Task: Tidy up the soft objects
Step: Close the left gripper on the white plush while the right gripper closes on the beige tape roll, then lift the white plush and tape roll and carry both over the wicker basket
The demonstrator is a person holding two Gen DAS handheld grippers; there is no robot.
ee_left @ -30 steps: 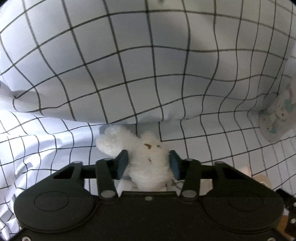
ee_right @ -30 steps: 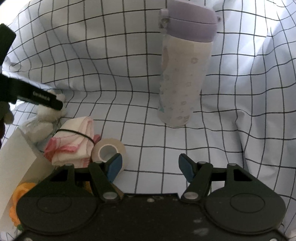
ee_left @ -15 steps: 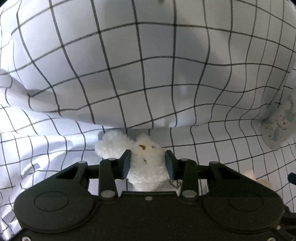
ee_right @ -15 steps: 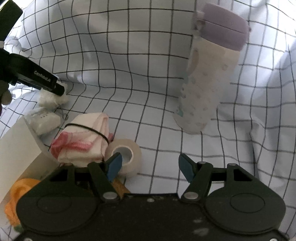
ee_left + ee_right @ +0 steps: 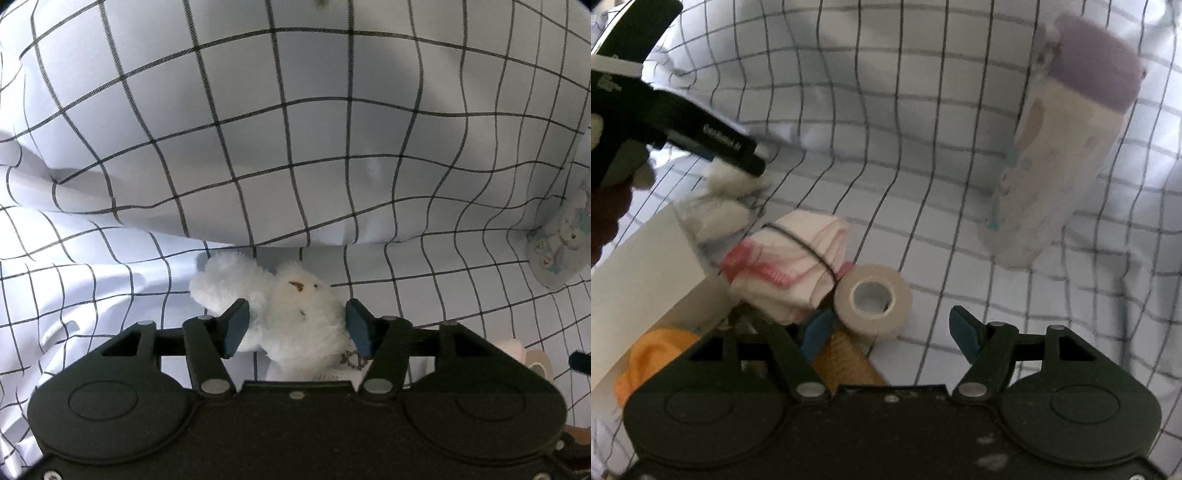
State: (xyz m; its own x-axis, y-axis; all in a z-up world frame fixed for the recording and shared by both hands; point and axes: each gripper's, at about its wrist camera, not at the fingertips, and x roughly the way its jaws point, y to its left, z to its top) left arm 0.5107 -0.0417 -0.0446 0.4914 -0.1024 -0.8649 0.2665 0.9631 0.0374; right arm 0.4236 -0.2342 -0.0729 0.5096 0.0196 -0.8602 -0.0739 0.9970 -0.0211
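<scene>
A white fluffy plush toy (image 5: 295,314) with a small chain lies on the checked cloth (image 5: 258,147) between the blue pads of my left gripper (image 5: 295,323). The jaws stand apart, with a gap at the left pad. In the right wrist view the left gripper (image 5: 713,147) sits over the plush (image 5: 731,179) at the far left. My right gripper (image 5: 890,332) is open and empty, just behind a tape roll (image 5: 873,301). A pink-and-white cloth bundle (image 5: 790,266) tied with a black band lies left of the roll.
A tall tumbler with a purple lid (image 5: 1056,166) stands at the right, its base also in the left wrist view (image 5: 561,251). A white box (image 5: 639,273), an orange item (image 5: 650,354), a wrapped white bundle (image 5: 720,218) and a brown roll (image 5: 846,358) are at the left.
My left gripper's jaws closed on the plush and have now opened wider. My right gripper moved left and forward toward the tape roll and tilted; it stays open.
</scene>
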